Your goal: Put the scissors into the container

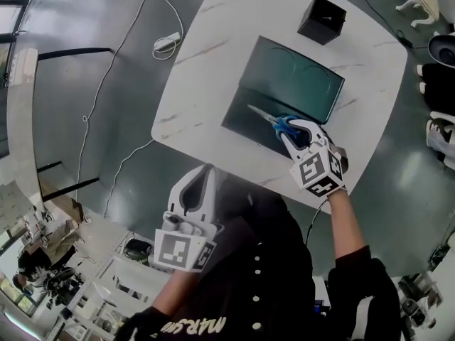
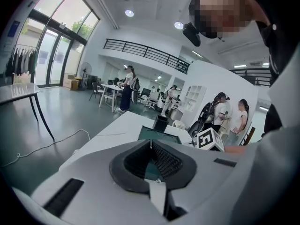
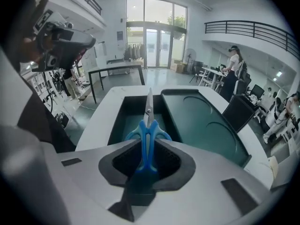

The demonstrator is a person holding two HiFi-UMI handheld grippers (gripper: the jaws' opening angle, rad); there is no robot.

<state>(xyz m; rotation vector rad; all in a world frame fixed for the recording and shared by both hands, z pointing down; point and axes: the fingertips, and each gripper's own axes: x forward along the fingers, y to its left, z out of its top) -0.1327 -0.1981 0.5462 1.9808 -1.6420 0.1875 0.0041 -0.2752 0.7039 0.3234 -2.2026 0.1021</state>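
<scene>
**Over the green tray, scissors gripped but not yet delivered**

Between my right claw's pads sit the blue handles of the scissors. The pads are pinched on them, and the blades point away from me over the deeper half of the green tray. I cannot tell whether the blades hang clear of the tray floor or still brush it.

So the pick-up looks done and the putting-in is not. If the tray is the container meant, what remains is lowering and letting go. If it is the open-topped black box at the bench's far corner, well apart from the scissors, then I judge the whole carry is left, as well as tipping the blades down into it.

My left claw is pressed together on nothing, held low by my body, off the bench.
</scene>
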